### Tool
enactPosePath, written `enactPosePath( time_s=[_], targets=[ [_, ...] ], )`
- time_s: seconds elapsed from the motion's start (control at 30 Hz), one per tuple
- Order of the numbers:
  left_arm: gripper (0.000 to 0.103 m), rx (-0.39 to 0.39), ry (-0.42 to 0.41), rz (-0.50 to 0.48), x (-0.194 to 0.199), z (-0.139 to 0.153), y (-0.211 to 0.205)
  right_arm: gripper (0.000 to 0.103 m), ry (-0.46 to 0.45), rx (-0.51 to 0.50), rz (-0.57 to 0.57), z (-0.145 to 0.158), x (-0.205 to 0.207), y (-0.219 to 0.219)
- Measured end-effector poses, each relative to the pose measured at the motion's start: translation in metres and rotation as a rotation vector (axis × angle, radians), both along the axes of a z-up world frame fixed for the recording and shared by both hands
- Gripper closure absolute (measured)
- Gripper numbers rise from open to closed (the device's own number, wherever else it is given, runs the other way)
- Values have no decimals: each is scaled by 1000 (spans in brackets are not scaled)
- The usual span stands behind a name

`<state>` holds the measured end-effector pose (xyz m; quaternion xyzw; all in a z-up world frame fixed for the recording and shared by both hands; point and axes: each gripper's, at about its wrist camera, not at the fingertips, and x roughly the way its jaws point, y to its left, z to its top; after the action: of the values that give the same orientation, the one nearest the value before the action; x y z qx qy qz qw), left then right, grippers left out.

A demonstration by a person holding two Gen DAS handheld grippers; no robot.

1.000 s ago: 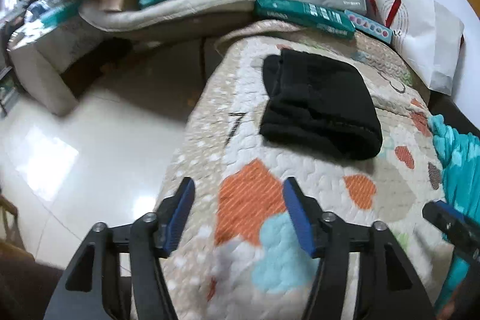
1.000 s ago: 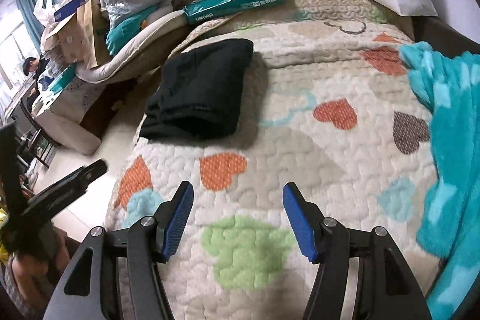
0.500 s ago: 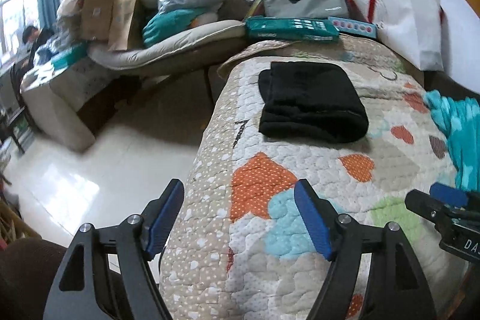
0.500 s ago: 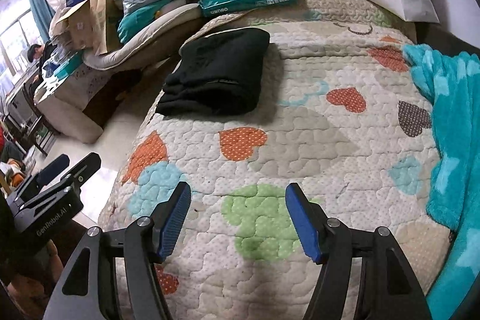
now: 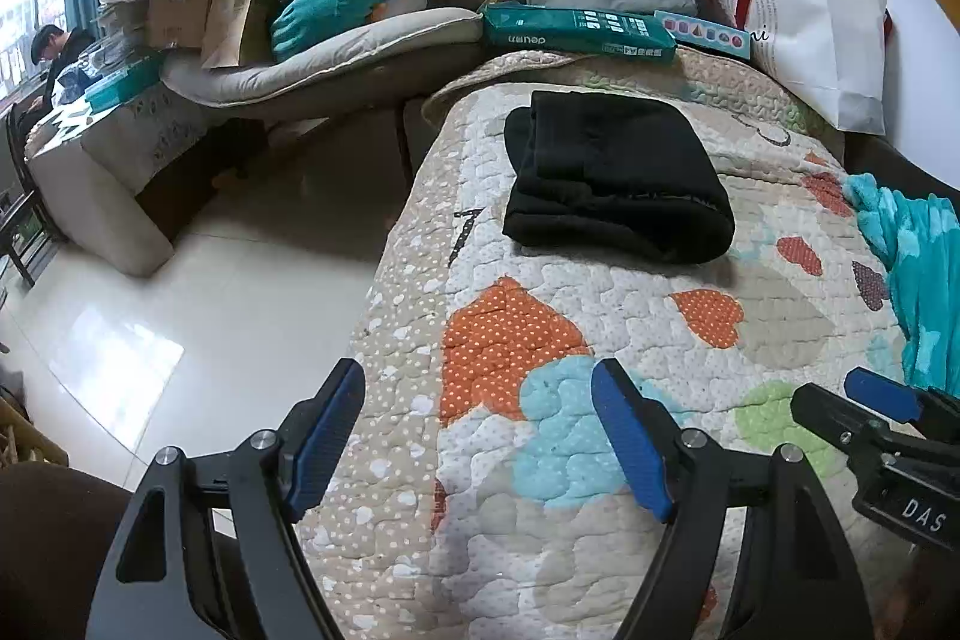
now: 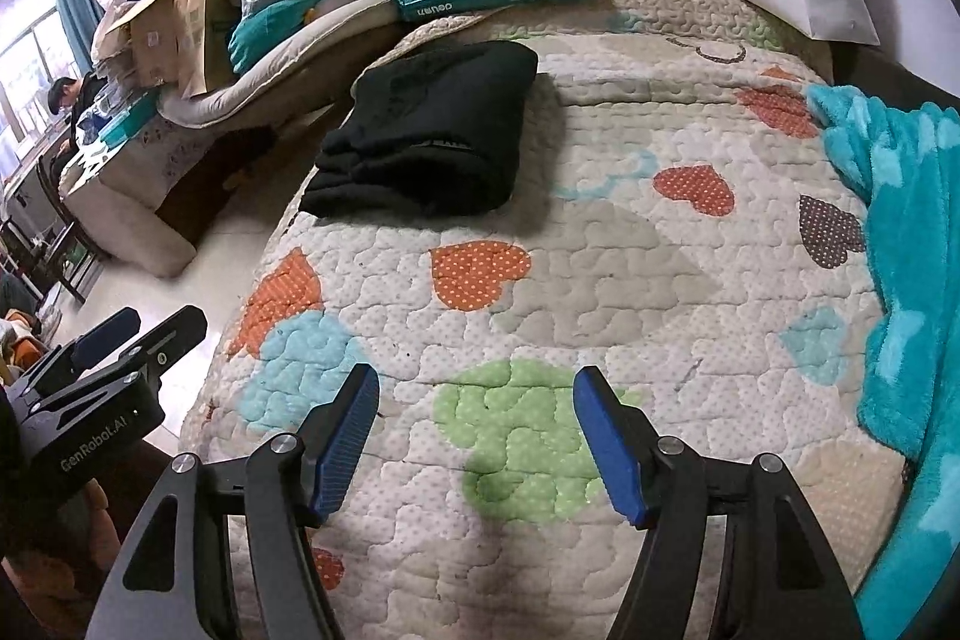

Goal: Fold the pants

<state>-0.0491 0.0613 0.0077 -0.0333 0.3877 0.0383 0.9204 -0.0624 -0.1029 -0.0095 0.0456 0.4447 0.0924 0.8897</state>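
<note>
Both jaw pairs are spread wide and empty, having just been opening: left gripper (image 5: 477, 436), right gripper (image 6: 474, 439). Ahead, well apart, folded pants (image 5: 612, 181) are seen on the quilt (image 6: 600, 280), nearer the left.

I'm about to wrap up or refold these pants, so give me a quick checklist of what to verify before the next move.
1. Folded black fabric pants lie in a compact stack on the heart-patterned quilt: ok.
2. Left gripper open, nothing between its fingers: ok.
3. Right gripper open and empty: ok.
4. Both grippers clear of the pants: ok.
5. Fluffy teal blanket apart from the pants: ok.
6. Fold edges even underneath: cannot tell.
</note>
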Motion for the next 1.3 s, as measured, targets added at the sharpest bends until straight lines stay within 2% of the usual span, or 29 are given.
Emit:
enactPosePath(
  time_s=[1.3],
  targets=[
    [25,-4,34,-17,4,-9,-4,26,0,-19,-10,-3,0,0]
  ],
)
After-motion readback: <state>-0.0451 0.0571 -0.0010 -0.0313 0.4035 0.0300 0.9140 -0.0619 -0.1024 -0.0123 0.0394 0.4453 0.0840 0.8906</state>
